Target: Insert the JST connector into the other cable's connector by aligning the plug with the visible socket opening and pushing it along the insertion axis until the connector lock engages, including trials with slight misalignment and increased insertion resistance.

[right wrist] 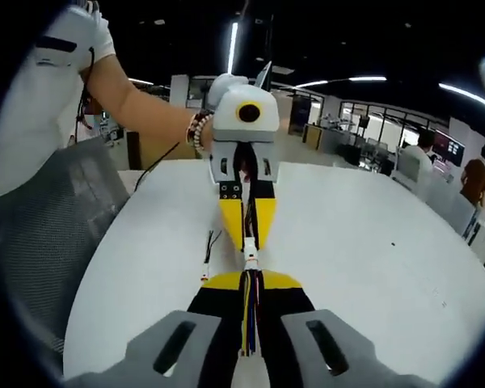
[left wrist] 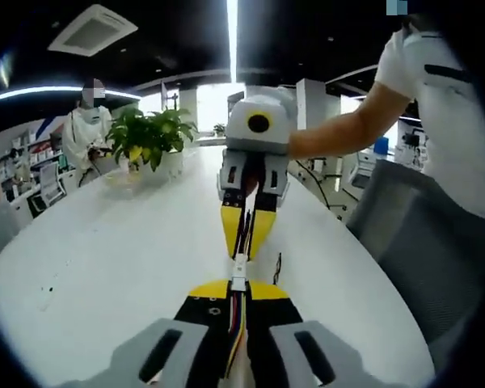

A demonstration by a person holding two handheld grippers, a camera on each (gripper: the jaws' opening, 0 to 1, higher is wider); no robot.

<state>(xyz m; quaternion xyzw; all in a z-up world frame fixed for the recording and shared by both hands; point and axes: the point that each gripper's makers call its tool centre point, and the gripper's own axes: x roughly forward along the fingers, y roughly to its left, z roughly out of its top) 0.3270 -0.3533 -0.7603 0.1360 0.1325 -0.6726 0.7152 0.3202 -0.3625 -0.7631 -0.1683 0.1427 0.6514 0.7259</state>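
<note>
Both hand-held grippers, left and right, pinch multicoloured cables whose small white JST connectors meet above the white surface; slight tilt could jam the lock.

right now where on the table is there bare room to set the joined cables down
Bare white table lies wide on the side toward the potted plant; in the right gripper view it is the broad stretch at the picture's right. Crowded: the middle, where the left gripper and right gripper meet, beside a spare cable.
</note>
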